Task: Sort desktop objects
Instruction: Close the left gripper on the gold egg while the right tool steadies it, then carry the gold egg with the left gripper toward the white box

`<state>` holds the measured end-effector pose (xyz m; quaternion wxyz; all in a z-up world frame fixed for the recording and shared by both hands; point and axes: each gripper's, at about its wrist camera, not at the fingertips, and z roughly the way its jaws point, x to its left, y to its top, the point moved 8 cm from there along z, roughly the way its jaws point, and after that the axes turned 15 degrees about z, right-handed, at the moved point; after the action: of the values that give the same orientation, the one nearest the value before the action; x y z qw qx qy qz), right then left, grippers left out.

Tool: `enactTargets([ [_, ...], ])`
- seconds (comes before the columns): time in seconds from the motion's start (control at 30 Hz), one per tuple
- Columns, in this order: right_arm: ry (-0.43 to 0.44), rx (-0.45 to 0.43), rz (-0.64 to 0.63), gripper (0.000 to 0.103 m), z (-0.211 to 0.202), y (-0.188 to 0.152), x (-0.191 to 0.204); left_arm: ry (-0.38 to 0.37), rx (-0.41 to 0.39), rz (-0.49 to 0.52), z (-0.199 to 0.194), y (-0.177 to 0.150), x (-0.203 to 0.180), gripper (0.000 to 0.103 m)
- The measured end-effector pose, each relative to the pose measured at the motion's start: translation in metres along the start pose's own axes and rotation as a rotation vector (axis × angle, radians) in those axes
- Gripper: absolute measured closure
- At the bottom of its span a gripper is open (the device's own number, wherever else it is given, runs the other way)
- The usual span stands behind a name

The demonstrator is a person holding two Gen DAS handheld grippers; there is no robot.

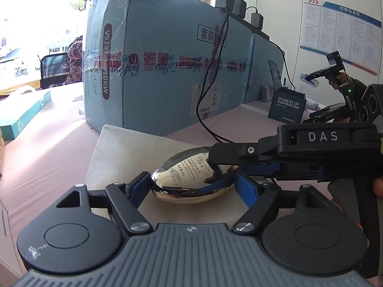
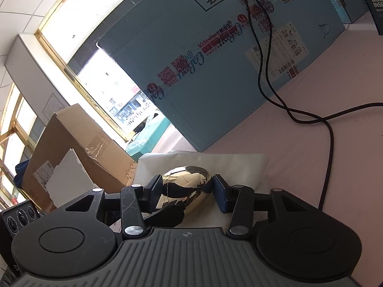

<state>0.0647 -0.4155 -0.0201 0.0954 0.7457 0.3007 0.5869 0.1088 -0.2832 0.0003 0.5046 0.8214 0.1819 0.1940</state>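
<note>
Together, left gripper (image 1: 191, 186), right gripper (image 2: 186, 191) — perhaps touching — chrome egg (image 1: 191, 179)

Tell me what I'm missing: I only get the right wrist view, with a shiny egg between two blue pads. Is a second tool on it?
Observer: Yes. The left gripper has its jaws around the ends of the shiny egg, one at each end.
Visitor: Anything written on the egg?
Observer: Small printed text runs across its top, too small to read.
Visitor: What sits on top of the big blue box?
Observer: Three grey chargers, with black cables hanging down.
</note>
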Motion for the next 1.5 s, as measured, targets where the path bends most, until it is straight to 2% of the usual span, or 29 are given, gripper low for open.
enactTargets([
  [0.5, 0.039, -0.018, -0.071, 0.06, -0.026, -0.01, 0.033, 0.059, -0.04, 0.001, -0.042, 0.009, -0.01, 0.028],
  [0.77, 0.063, -0.022, -0.131, 0.06, -0.044, -0.028, 0.069, 0.089, -0.08, -0.009, -0.085, 0.012, -0.008, 0.028],
  [1.1, 0.13, 0.014, -0.226, 0.06, -0.044, -0.073, 0.138, 0.185, -0.121, -0.024, -0.167, 0.001, 0.015, 0.028],
  [1.5, 0.216, 0.14, -0.331, 0.06, -0.001, -0.145, 0.212, 0.334, -0.114, -0.108, -0.249, -0.037, 0.076, 0.028],
])
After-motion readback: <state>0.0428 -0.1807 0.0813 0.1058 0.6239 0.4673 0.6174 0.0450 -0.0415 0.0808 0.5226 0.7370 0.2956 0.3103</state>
